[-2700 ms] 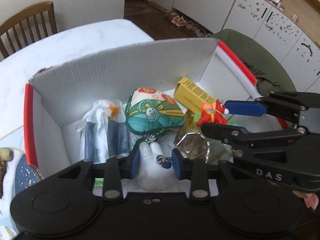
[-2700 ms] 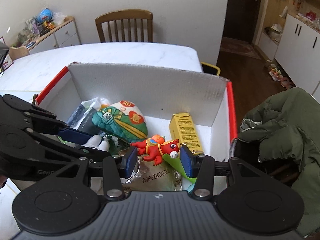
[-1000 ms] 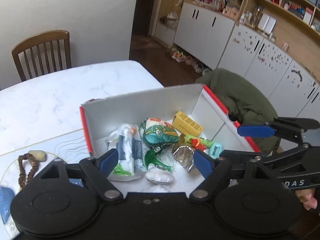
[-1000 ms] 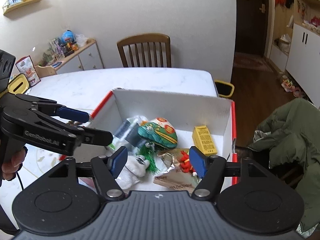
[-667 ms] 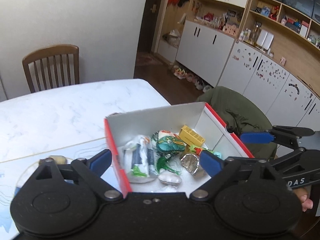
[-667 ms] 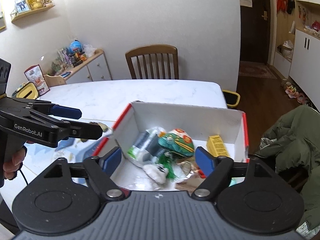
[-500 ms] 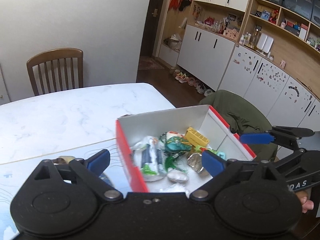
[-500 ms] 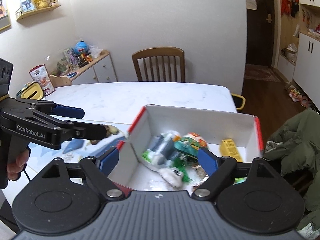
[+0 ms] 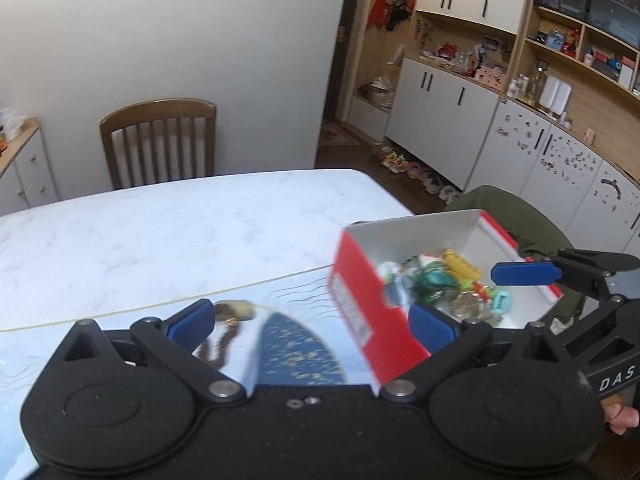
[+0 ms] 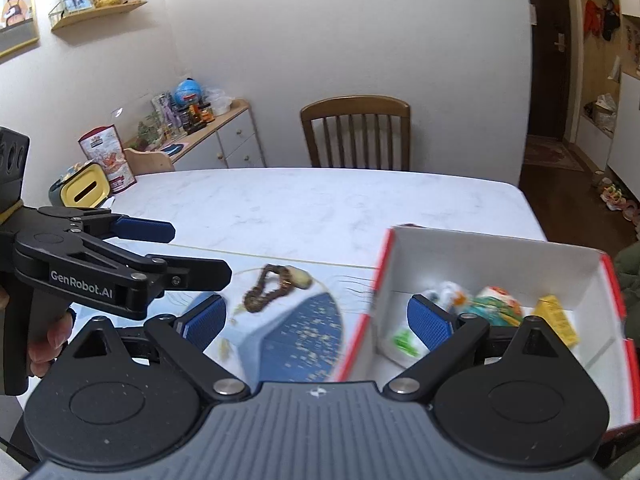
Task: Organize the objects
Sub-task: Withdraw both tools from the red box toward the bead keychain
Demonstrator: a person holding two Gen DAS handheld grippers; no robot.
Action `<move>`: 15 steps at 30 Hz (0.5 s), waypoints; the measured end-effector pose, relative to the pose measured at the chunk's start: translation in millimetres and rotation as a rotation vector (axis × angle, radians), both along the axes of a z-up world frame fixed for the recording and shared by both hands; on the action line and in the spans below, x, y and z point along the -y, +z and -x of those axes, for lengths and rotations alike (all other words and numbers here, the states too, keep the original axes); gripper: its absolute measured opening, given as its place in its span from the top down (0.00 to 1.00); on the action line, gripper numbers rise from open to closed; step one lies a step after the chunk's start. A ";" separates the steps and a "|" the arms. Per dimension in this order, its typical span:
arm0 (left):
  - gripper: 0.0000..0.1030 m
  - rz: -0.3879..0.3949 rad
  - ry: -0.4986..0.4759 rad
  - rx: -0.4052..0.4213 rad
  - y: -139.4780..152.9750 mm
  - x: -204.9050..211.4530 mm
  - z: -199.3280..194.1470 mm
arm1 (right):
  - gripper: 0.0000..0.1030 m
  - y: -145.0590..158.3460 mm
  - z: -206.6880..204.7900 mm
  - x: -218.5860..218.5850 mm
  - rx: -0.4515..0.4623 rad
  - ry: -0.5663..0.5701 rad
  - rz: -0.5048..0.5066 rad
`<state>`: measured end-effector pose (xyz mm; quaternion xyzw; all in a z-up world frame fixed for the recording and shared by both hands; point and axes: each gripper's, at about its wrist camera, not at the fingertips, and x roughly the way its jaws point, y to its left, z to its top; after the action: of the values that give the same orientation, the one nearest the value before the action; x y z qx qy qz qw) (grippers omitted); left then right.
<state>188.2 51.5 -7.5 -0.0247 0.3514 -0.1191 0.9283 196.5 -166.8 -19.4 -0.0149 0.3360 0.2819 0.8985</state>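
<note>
Now both my tongs, left gripper (image 9: pixel 308 322) and right gripper (image 10: pixel 316 320), gape wide, empty. Bead bracelet (image 10: pixel 266 288), seemingly loose by the box (image 10: pixel 496 248), near table edge; I'd approach low, pinch one strand.

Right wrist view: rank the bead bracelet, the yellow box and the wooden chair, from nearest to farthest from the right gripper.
From the right gripper:
1. Bead bracelet, on the mat just ahead, slightly left.
2. Yellow box, inside the red-edged box, off to the right.
3. Wooden chair, beyond the table's far edge, farthest.
</note>
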 end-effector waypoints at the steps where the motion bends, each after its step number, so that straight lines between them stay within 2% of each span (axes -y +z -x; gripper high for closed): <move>1: 0.00 0.002 0.004 -0.002 -1.9 -7.6 -0.4 | 0.05 -1.0 -0.2 -7.9 0.002 0.005 0.000; 5: 0.00 0.002 0.031 -0.006 -10.5 -36.7 -4.0 | 0.05 -6.8 -5.7 -37.7 0.008 0.000 0.003; 9: 0.00 0.019 0.056 -0.014 -20.9 -65.8 -12.6 | 0.05 -15.6 -16.5 -62.7 0.010 -0.051 0.022; 15: 0.00 0.031 0.074 -0.031 -39.0 -95.2 -27.2 | 0.05 -34.8 -34.4 -93.5 -0.001 -0.084 0.114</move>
<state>215.5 146.7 -46.5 -0.0538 0.3624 -0.0897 0.9261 230.9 -73.3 -54.2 -0.0520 0.3524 0.2245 0.9070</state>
